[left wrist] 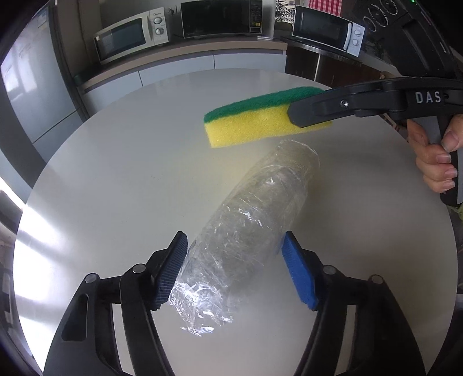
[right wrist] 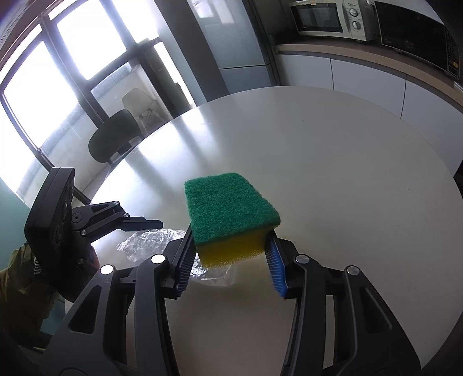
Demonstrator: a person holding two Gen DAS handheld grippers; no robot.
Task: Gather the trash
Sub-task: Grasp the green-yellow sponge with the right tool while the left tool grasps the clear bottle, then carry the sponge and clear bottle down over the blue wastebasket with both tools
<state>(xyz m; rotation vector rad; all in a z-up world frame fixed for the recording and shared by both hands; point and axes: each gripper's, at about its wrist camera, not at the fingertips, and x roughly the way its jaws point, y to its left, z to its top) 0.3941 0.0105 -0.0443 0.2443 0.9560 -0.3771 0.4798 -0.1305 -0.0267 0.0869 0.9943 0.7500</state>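
A crumpled clear plastic wrap [left wrist: 260,202] lies lengthwise on the round white table [left wrist: 115,173]. My left gripper [left wrist: 235,235] straddles its near end, and both blue pads touch its sides. Just beyond it, a yellow sponge with a green scouring top [left wrist: 254,127] hangs above the table, clamped by the right gripper's finger [left wrist: 303,115]. In the right wrist view my right gripper [right wrist: 231,234] is shut on the sponge [right wrist: 228,205], green side up. The plastic wrap [right wrist: 147,240] shows beneath it at the left, with a finger of the left gripper [right wrist: 144,223] over it.
Beyond the table [right wrist: 347,173] a counter carries a white microwave [left wrist: 130,36] and a black oven [left wrist: 220,18]. A grey fridge [left wrist: 31,86] stands at the left. A dark chair [right wrist: 114,136] sits by the bright window. A person's hand [left wrist: 434,156] grips the right tool.
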